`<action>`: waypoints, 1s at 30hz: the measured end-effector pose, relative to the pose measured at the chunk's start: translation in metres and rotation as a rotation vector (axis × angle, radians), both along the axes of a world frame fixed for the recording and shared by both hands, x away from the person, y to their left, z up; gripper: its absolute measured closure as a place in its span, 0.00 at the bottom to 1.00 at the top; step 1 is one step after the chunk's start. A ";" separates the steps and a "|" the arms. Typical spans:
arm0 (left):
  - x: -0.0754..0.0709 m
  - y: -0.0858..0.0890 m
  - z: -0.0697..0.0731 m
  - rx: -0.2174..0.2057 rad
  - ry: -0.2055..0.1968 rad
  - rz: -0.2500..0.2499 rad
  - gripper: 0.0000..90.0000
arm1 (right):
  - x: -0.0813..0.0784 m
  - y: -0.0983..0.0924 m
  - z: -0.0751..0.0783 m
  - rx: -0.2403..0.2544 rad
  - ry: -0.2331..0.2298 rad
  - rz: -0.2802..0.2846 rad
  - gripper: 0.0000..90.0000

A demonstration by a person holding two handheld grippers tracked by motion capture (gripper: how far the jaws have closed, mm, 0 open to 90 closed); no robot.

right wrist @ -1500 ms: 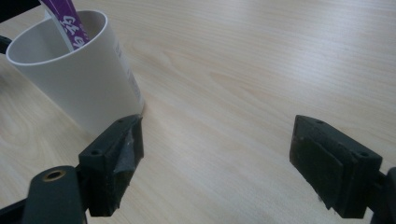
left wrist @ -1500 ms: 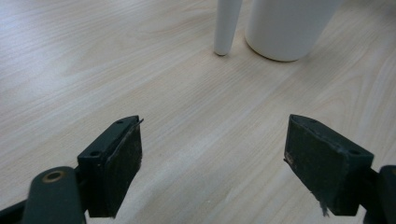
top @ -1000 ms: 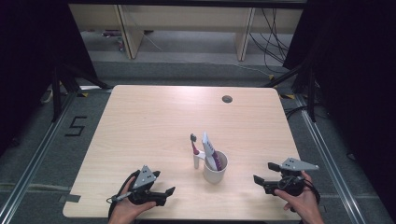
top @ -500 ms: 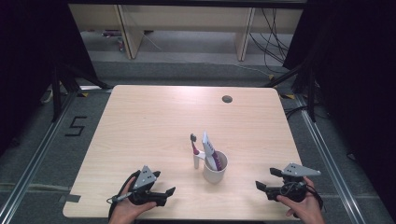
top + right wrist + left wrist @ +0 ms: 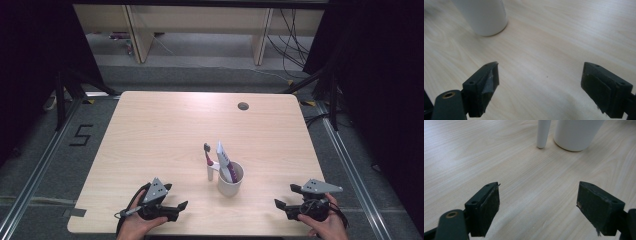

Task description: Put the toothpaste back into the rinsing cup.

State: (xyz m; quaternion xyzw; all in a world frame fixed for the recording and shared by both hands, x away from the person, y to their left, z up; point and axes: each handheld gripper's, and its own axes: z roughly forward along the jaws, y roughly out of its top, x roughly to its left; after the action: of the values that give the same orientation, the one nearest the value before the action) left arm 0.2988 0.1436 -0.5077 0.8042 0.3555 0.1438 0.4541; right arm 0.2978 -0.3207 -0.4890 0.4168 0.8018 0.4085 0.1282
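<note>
Pale wood-grain rectangular table, with a small dark round grommet hole near its far edge. White cylindrical ceramic cup, upright on the near middle of the table, between the two grippers and well apart from each; it holds a folded white-and-purple toothpaste tube leaning up out of its mouth. White-handled toothbrush with a dark bristle head, upright just beside the cup's left side, handle foot on the tabletop; whether it leans on the cup cannot be told. Left black two-jaw gripper, low over the near edge, jaws spread wide and empty, aimed toward the cup and toothbrush foot. Right black two-jaw gripper, likewise low, spread wide, holding nothing, cup at the upper left of its own view. Step judged: both grippers poised before any grasp. Next move likely calls for one gripper to advance to the cup or brush handle, centre it between the jaws, then close without tipping the cup.
</note>
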 end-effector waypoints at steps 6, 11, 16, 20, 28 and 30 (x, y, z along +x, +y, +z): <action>-0.001 0.000 0.000 0.013 0.003 -0.002 0.20 | -0.004 0.002 -0.003 -0.020 0.017 0.051 0.18; -0.001 0.001 0.001 0.034 0.004 -0.014 0.20 | -0.007 0.001 -0.003 -0.049 -0.001 0.048 0.18; -0.001 -0.001 0.000 0.023 0.002 -0.008 0.20 | -0.011 -0.001 -0.004 -0.035 0.030 0.043 0.18; -0.002 -0.001 0.000 0.019 0.000 -0.008 0.20 | -0.012 -0.004 -0.004 -0.060 0.025 0.048 0.18; -0.002 -0.001 0.001 0.047 0.002 -0.019 0.20 | -0.015 -0.006 -0.006 -0.080 0.036 0.051 0.18; -0.002 -0.002 0.000 0.033 0.001 -0.011 0.20 | -0.016 -0.006 -0.007 -0.073 0.052 0.049 0.18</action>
State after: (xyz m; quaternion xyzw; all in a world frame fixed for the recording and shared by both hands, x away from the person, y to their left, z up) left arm 0.2967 0.1418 -0.5074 0.8135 0.3489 0.1466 0.4416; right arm 0.2817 -0.3269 -0.4960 0.4026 0.8291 0.3712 0.1125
